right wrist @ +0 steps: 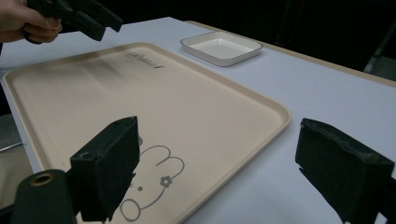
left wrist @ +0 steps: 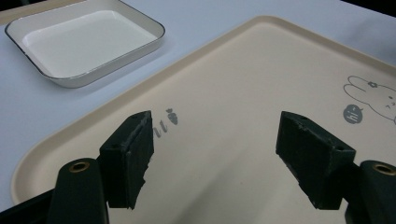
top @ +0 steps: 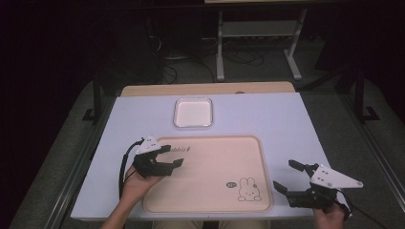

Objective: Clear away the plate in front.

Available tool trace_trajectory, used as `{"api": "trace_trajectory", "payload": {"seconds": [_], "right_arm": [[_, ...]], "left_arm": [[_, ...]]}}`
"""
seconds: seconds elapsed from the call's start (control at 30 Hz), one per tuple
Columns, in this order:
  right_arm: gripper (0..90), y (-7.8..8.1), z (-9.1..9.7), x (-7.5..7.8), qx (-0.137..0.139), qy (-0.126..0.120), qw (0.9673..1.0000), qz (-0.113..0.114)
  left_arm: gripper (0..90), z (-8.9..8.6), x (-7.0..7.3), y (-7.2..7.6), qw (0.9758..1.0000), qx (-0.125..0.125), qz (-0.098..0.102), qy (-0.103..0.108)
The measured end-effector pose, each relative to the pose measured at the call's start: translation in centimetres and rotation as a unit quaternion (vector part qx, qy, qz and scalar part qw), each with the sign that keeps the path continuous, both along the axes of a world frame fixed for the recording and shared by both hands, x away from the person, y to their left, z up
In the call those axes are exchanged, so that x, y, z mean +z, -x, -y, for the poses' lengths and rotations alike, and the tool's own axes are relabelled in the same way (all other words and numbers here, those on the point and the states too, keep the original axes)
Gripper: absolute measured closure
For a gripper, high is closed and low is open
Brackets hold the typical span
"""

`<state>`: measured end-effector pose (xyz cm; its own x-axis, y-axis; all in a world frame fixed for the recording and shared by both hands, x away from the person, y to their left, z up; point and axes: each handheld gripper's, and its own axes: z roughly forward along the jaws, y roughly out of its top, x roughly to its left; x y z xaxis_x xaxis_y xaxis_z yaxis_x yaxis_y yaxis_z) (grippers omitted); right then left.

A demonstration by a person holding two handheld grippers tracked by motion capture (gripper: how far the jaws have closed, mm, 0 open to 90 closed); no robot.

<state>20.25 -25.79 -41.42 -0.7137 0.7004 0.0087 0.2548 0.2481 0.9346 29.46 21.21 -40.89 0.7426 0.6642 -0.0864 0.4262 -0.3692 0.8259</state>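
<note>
Found little legible print, all of it on the beige tray (top: 210, 191). Made out a small dark script word (top: 180, 149) near the tray's 11 o'clock corner, seemingly "Rabbit" but too blurred to confirm. Noted a rabbit drawing (top: 248, 189) toward the 5 o'clock corner, with a small grey round badge (top: 231, 183) at its 9 o'clock, apparently lettered "hi".
</note>
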Motion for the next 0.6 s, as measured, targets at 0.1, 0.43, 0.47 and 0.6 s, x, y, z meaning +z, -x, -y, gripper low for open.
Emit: {"api": "trace_trajectory", "payload": {"seconds": [0.1,0.43,0.47,0.6], "right_arm": [[12.9,0.0,0.0,0.0,0.0,0.0,1.0,0.0],[12.9,-0.1,0.0,0.0,0.001,-0.002,1.0,-0.001],[12.9,-0.1,0.0,0.0,0.002,-0.003,1.0,0.0],[12.9,-0.1,0.0,0.1,0.001,-0.005,1.0,0.002]], "left_arm": [[27.3,0.1,0.1,-0.3,1.0,0.0,-0.003,0.0],[27.1,0.3,0.9,-2.1,0.9999,0.007,0.004,-0.014],[27.1,0.3,1.0,-2.3,0.9999,0.008,0.002,-0.014],[27.1,0.2,1.2,-3.2,0.9997,0.015,0.001,-0.019]]}}
